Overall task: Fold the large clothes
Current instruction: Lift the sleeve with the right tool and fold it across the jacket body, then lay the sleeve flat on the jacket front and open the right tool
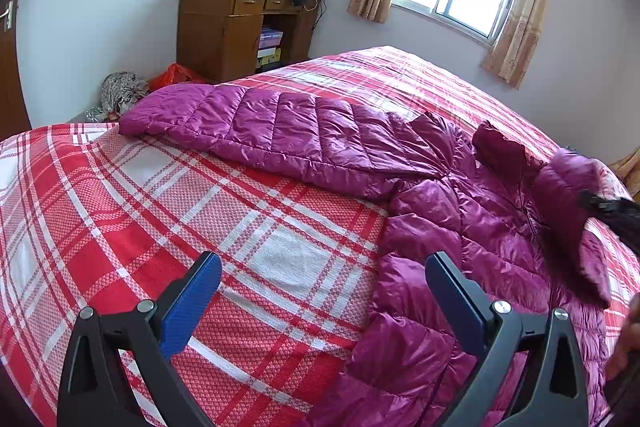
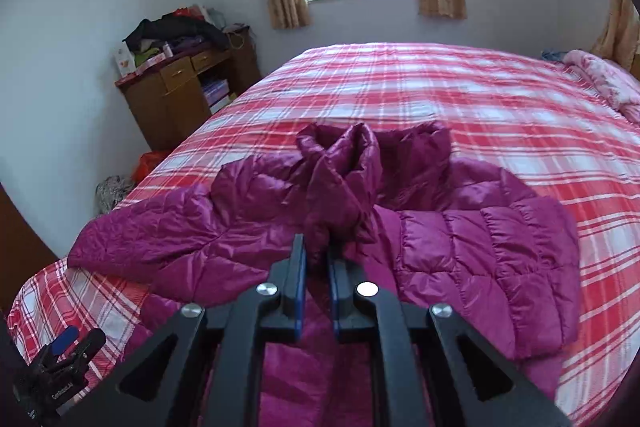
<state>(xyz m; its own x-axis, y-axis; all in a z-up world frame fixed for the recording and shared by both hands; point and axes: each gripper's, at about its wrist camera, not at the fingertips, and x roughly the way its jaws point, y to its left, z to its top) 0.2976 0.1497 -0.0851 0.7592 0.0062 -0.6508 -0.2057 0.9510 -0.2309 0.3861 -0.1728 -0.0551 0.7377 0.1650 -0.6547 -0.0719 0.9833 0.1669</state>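
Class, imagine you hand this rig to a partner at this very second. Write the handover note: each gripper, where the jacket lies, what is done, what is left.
Left gripper: open, holding nothing, above the bedspread beside the jacket's lower left side.
Right gripper: shut on a fold of the purple puffer jacket near its front centre, below the collar.
Jacket: spread front-up on the plaid bed, both sleeves out to the sides; the left sleeve stretches towards the bed's edge.
Done: jacket laid out, one grip taken.
Left: no fold visible yet; sleeves and body likely all remain to be folded.
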